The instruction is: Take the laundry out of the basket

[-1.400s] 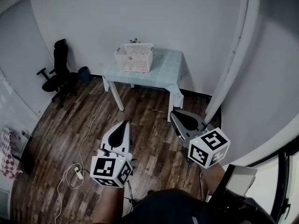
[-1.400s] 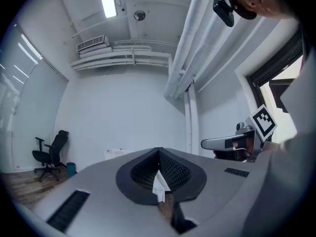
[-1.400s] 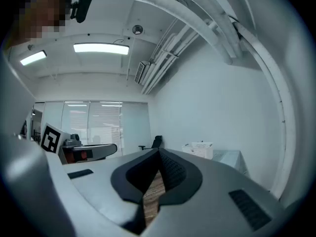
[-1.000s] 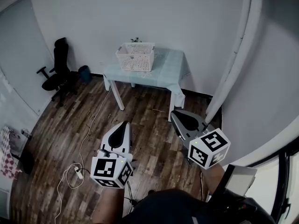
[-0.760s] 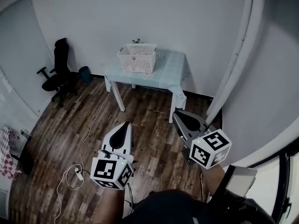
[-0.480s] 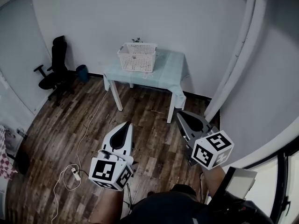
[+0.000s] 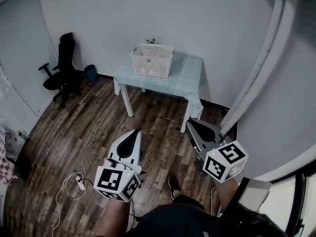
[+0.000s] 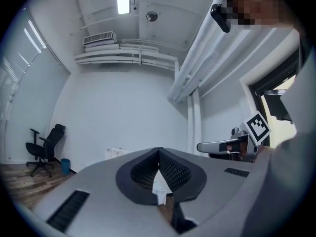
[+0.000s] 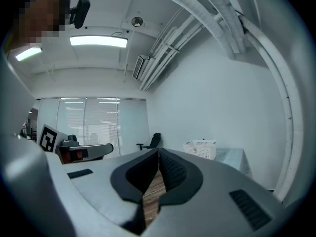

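Holding the left gripper (image 7: 135, 132) at 7 o'clock and the right gripper (image 7: 190, 123) at 5, both pinched tight, nothing between. Spotting the white basket (image 7: 152, 59) up at 12 on the table (image 7: 186, 79), well apart from both.

Wooden floor (image 7: 153, 115) is left open ahead of the left hand-held gripper (image 7: 134, 133) and right hand-held gripper (image 7: 190, 123), up to the surface (image 7: 185, 75). A cable (image 7: 94, 137) is trailed leftward and a curved wall (image 7: 276, 107) is set close on the right.
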Demonstrator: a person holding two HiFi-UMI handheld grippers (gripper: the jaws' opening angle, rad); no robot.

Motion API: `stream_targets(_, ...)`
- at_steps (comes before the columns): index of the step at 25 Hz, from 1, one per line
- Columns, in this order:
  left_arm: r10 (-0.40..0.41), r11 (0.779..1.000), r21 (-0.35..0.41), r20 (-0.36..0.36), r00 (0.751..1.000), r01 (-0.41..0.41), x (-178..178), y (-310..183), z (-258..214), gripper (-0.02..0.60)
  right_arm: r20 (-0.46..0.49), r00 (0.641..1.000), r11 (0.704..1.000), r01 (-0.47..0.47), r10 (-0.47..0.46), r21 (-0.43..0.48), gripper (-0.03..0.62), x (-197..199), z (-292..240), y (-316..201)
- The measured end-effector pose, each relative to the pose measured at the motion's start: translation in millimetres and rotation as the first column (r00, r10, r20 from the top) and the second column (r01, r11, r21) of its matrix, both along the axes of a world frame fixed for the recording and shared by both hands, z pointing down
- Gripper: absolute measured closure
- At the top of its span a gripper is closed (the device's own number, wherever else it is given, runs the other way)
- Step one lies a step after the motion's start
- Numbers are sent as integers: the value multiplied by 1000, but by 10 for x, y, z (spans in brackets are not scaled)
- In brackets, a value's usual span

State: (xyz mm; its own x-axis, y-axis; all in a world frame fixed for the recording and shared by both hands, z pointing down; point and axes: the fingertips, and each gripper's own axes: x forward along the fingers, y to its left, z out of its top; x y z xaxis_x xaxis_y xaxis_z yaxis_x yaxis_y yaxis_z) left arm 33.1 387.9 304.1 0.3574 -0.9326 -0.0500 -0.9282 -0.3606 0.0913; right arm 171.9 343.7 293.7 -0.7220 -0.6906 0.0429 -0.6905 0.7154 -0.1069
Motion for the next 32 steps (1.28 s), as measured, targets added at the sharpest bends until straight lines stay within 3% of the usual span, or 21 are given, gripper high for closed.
stream_targets(8, -69, 997, -17, 46, 997, 70, -19, -739, -27, 574, 44, 997, 998, 60, -60, 14, 576, -24, -42, -807)
stream_targets(23, -80, 993, -78, 81, 994, 86, 429, -2254, 9, 574, 80, 991, 995, 104, -104, -7, 576, 337, -23, -2359)
stream_targets(32, -102, 988, -109, 84, 991, 111, 174, -2861, 166, 574, 73, 990, 991, 122, -119, -48, 576, 89, 213, -3003)
